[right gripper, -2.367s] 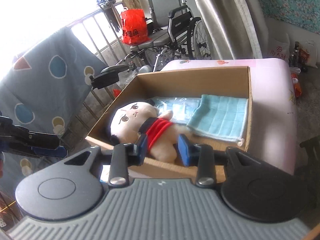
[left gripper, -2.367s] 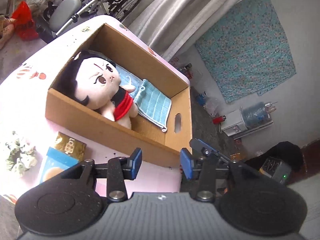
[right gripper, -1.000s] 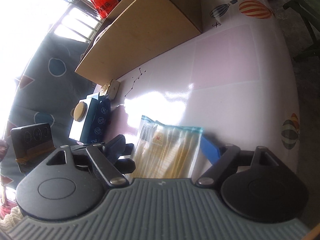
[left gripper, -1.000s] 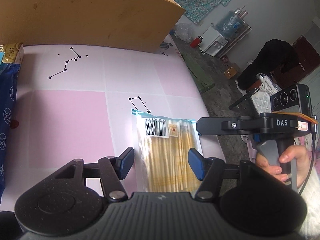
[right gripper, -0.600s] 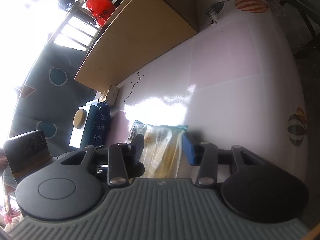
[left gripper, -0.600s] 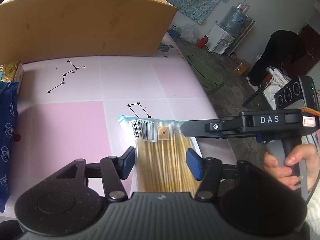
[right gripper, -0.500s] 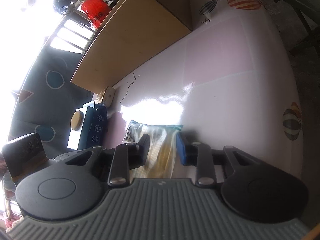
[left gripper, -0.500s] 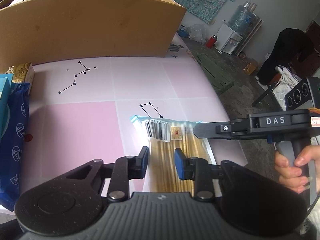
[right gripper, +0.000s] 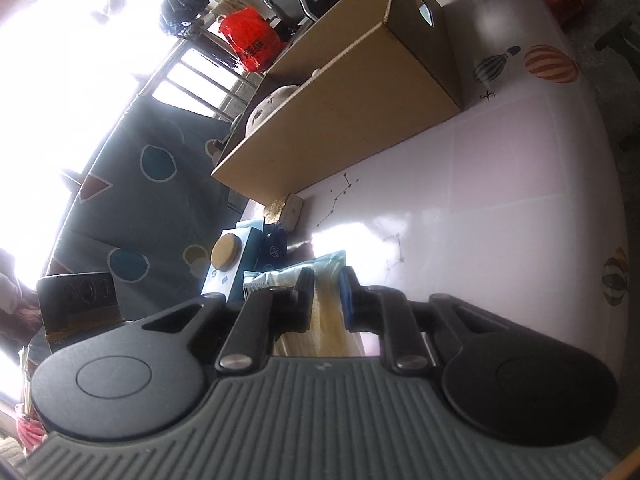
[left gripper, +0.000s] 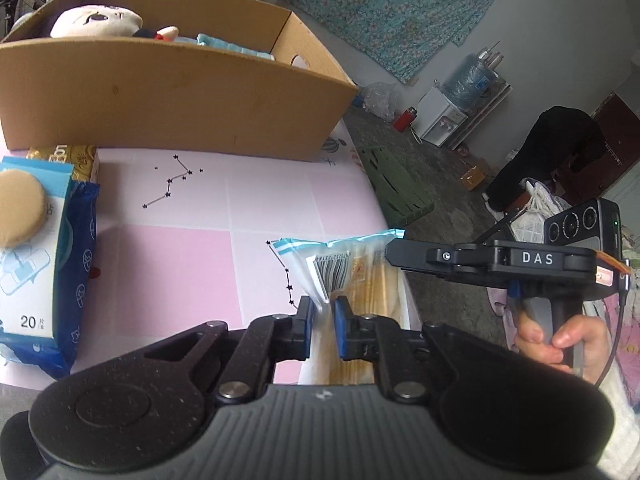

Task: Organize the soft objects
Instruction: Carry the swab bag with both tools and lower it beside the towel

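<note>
Left wrist view: clear packet [left gripper: 362, 276] of yellow sticks at near right edge of pink worktop [left gripper: 180, 248], barcode end puckered upward. Left gripper [left gripper: 322, 330] just closed, pinching packet's left side. Right gripper [right gripper: 326, 298] likewise just closed, clamped on same packet [right gripper: 324, 320] from opposite side; holder's hand [left gripper: 556, 340] on grip. Beyond: cardboard box [left gripper: 180, 92] containing plush doll [left gripper: 98, 20] and blue towel [left gripper: 228, 44]. Blue wipes pack [left gripper: 44, 264] at left.

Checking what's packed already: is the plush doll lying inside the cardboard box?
Yes, the plush doll lies inside the cardboard box, beside a blue towel.
</note>
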The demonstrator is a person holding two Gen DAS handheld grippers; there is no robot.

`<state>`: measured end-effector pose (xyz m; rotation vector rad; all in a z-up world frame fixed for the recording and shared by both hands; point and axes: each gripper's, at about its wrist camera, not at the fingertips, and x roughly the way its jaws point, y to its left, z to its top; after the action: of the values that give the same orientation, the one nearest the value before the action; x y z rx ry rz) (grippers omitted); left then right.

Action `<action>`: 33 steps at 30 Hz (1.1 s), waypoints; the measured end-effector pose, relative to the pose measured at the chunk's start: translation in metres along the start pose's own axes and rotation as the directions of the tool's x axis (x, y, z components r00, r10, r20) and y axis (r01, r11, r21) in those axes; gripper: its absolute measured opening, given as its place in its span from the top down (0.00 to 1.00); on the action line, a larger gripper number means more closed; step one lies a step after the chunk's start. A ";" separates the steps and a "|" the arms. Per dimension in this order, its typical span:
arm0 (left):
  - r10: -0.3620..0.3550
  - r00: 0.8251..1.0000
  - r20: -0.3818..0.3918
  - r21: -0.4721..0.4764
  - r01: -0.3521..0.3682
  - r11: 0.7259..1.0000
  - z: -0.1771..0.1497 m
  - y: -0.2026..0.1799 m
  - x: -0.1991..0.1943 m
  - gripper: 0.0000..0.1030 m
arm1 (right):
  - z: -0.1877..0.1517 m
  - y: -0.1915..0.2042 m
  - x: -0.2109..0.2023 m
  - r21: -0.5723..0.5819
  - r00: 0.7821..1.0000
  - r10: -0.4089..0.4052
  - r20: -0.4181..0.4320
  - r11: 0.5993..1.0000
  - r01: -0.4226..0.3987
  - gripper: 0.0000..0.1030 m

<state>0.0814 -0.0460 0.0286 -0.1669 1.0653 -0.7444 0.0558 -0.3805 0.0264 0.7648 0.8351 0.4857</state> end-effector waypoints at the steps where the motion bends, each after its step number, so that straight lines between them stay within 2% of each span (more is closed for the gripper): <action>1: 0.002 1.000 0.017 0.004 -0.002 1.000 0.005 -0.003 -0.006 0.88 | 0.008 0.009 -0.003 -0.018 1.000 0.013 0.020 1.000 -0.013 0.87; 5: 0.004 0.994 0.108 0.028 -0.007 1.000 0.044 -0.014 -0.039 0.88 | 0.059 0.050 -0.011 -0.127 0.993 0.063 0.095 0.991 -0.051 0.86; 8: 0.017 0.985 0.173 0.071 -0.030 0.997 0.092 -0.021 -0.053 0.88 | 0.104 0.073 -0.005 -0.191 0.989 0.054 0.135 0.981 -0.027 0.85; 10: 0.031 0.980 0.198 0.082 -0.049 0.995 0.121 -0.023 -0.055 0.88 | 0.134 0.082 0.004 -0.233 0.989 0.010 0.150 0.972 0.025 0.85; 14: 0.114 0.967 0.229 0.124 -0.145 0.982 0.188 -0.029 -0.046 0.88 | 0.189 0.081 0.032 -0.230 0.985 -0.080 0.154 0.966 0.115 0.85; 16: 0.137 0.965 0.222 0.139 -0.171 0.976 0.214 -0.028 -0.036 0.88 | 0.214 0.077 0.051 -0.242 0.980 -0.141 0.139 0.955 0.172 0.84; 20: 0.180 0.973 0.142 0.141 -0.200 0.970 0.258 -0.012 0.008 0.88 | 0.252 0.057 0.099 -0.219 0.965 -0.248 0.084 0.940 0.261 0.84; 24: 0.165 0.983 0.084 0.018 -0.167 0.986 0.275 0.019 0.052 0.87 | 0.263 0.032 0.137 -0.181 0.944 -0.326 0.049 0.927 0.329 0.84; 27: 0.186 0.981 0.058 0.008 -0.187 0.982 0.280 0.033 0.080 0.87 | 0.262 0.022 0.162 -0.220 0.922 -0.387 0.033 0.897 0.384 0.83; 29: 0.183 0.983 0.035 -0.034 -0.182 0.983 0.281 0.043 0.094 0.88 | 0.264 0.017 0.185 -0.267 0.901 -0.433 0.016 0.867 0.421 0.83; 33: 0.211 0.976 -0.047 -0.059 -0.214 0.975 0.275 0.059 0.127 0.89 | 0.259 0.020 0.218 -0.430 0.849 -0.526 -0.049 0.778 0.457 0.83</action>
<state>0.3742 -0.1420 0.0451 -0.0903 1.1265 -0.5234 0.3901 -0.3307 0.0509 0.0996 1.0107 0.2321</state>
